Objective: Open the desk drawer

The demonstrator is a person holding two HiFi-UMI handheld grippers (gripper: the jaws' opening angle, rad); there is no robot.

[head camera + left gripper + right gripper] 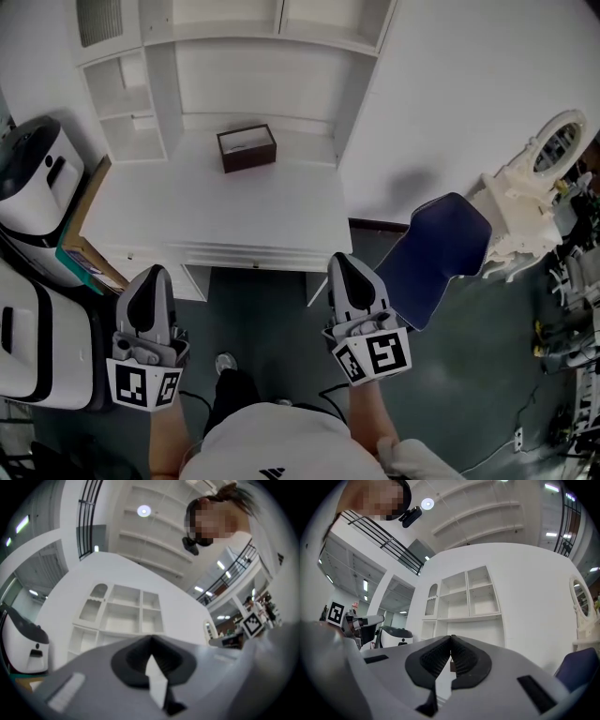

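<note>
My head camera looks steeply down from above the person, taking in the white desk point(216, 211), the shelf unit point(253, 66) behind it, and both grippers low in frame: left gripper point(153, 279), right gripper point(342, 265). Each gripper camera sits close behind its own jaws, tilted upward, facing the shelf unit. All three views share those shelves; each gripper view catches the other gripper at its edge. The right gripper view and head view also share the blue chair point(576, 667).

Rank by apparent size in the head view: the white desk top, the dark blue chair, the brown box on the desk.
Largest: white desk top.
Next: dark blue chair.
Smallest: dark brown rectangular box.
</note>
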